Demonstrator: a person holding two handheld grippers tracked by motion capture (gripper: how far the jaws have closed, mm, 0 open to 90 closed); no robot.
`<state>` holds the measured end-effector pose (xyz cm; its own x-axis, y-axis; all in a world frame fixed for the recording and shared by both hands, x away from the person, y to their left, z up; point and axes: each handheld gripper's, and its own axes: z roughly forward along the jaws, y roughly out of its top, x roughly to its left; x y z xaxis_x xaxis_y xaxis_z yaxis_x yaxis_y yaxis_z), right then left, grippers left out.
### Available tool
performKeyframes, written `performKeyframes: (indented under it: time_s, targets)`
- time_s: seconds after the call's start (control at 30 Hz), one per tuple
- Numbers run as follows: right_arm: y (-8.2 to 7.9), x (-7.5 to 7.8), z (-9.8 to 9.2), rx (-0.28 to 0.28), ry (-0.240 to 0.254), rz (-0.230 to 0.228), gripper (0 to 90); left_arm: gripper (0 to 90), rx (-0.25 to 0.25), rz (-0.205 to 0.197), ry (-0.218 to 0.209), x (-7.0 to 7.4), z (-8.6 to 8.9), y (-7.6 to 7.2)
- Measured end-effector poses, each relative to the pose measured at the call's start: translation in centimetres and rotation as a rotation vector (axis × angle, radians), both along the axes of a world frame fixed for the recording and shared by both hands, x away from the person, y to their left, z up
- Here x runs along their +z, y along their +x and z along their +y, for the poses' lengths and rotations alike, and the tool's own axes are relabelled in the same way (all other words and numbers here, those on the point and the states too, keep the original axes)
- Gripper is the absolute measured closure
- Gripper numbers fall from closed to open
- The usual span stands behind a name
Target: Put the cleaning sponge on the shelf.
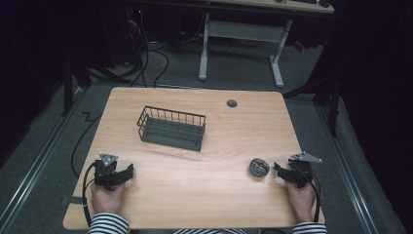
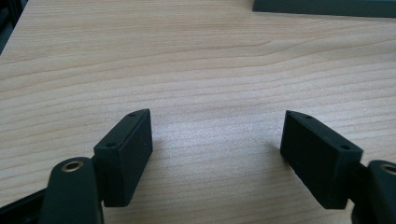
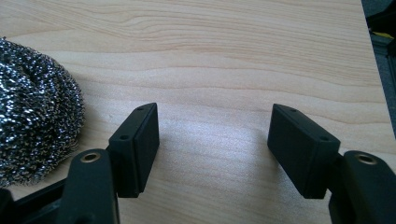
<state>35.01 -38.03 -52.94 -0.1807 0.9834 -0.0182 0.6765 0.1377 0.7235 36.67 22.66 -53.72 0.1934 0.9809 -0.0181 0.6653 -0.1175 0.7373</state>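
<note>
Though unheld — scourer (image 3: 35, 112) beside right tongs (image 3: 212, 144)

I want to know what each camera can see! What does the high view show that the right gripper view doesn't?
High view: the wire basket in the middle of the table, the left gripper with open jaws, both hands in striped sleeves, and the floor with cables beyond.
Right gripper view: the scrubber's shiny woven wire seen close up, lying to the left outside the open jaws.
Both: the steel wool scrubber, the right gripper, and the wooden table.
</note>
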Motion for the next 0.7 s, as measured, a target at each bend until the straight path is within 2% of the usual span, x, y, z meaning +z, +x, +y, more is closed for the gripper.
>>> performKeyframes:
  time_s: [0.33, 0.47, 0.6, 0.7]
  targets:
    - [-0.01, -0.02, 0.02, 0.001, 0.003, -0.002, 34.0, 25.6, 0.001, -0.001, -0.003, -0.01, 0.01, 0.01]
    - [-0.01, -0.02, 0.03, 0.004, 0.002, -0.002, 33.7, 23.4, -0.011, 0.002, -0.015, -0.01, 0.14, 0.06]
    - [-0.02, -0.02, 0.03, 0.003, 0.003, -0.001, 33.6, 23.6, -0.022, 0.002, -0.008, 0.00, 0.20, 0.07]
    - [-0.03, -0.01, 0.04, 0.004, 0.002, 0.000, 33.4, 25.0, -0.012, 0.013, -0.011, 0.14, 0.21, 0.17]
